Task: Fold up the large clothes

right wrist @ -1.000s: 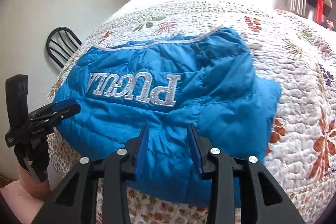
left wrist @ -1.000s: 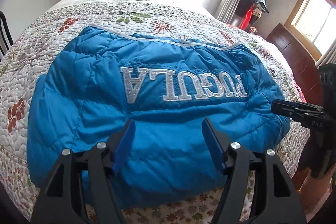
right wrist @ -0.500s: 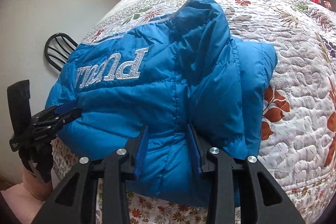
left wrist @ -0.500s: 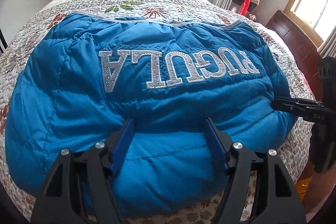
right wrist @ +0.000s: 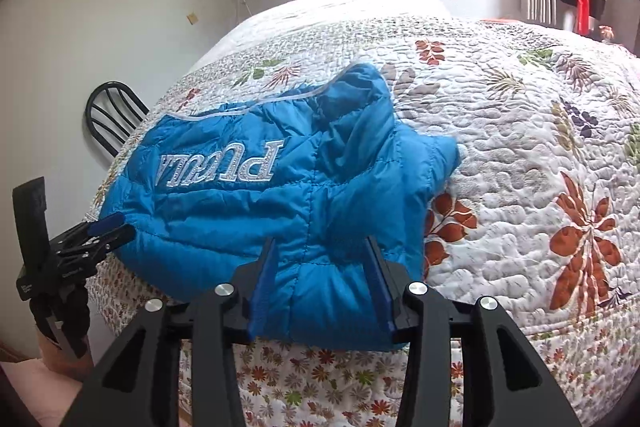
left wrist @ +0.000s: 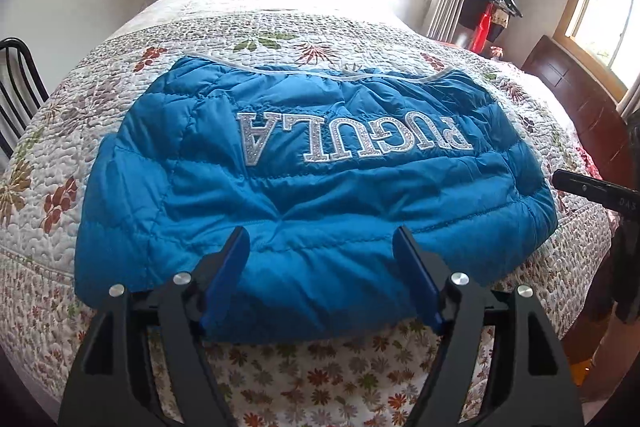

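You are working over the bed (left wrist: 400, 27), where the blue jacket (left wrist: 312, 195) is lying as a compact, roughly rectangular bundle near the front edge of the quilt, lettering upward, so the sleeves are looking already tucked in and, in my judgement, at most one more fold across the body and some tidying are remaining. In the right wrist view a raised ridge of fabric (right wrist: 360, 115) is sitting on the bundle's right side and wanting flattening. You are holding the left gripper (left wrist: 324, 251) and the right gripper (right wrist: 320, 259) spread wide at the near hem, each gripping nothing.
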